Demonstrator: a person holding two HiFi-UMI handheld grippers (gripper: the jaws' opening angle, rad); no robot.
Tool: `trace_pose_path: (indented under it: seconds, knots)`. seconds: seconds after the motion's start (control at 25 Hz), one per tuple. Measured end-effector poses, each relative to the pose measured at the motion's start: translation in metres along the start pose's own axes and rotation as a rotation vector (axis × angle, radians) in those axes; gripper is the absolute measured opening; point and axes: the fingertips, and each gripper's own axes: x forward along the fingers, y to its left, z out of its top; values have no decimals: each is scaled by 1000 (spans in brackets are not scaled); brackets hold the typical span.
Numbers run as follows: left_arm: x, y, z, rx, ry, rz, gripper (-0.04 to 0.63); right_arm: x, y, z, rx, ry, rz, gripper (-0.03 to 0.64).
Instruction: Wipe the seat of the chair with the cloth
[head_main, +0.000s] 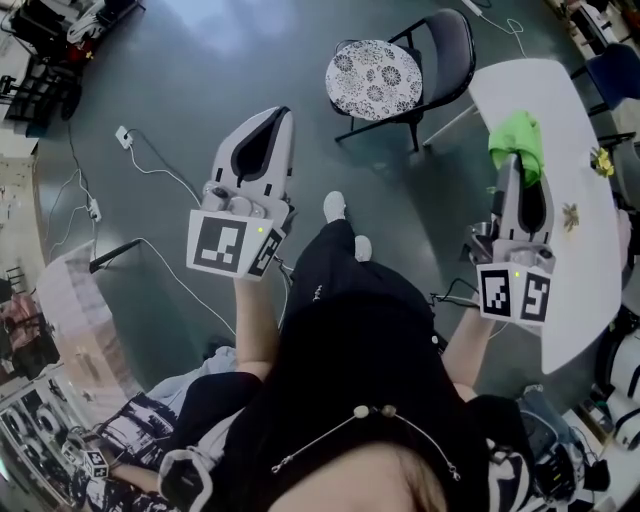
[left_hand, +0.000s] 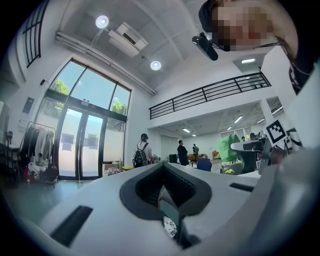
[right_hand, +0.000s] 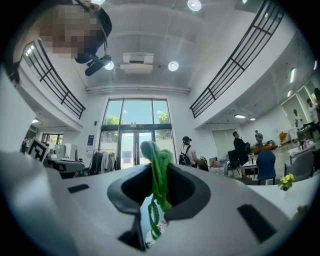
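Green cloth held, chair ahead

Right gripper (head_main: 513, 166) pinches the cloth (head_main: 517, 138) between closed jaws. Left gripper (head_main: 279, 114) is closed on nothing (chair (head_main: 448, 45) far off).

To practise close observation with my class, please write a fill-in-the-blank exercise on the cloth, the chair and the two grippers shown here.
1. The right gripper has its jaws shut on a ____ cloth.
2. The left gripper, its jaws together, holds ____.
3. In the head view, the white table stands to the ____ of the chair.

Missing words: green; nothing; right
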Motion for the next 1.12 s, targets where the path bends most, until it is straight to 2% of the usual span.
trace_pose_path:
  seconds: [0.32, 0.68, 0.92, 1.12]
  knots:
    - [62, 46, -23, -20, -1, -29, 5, 71, -4, -18, -31, 10, -8, 86]
    - [179, 142, -33, 37, -3, -51, 5, 233, 12, -56, -38, 37, 41, 86]
    - [232, 195, -52, 31, 15, -66, 5, 318, 28, -98, -125, 122, 73, 86]
    - [267, 228, -77, 1, 46, -38, 5, 376, 29, -162, -312, 260, 129, 84]
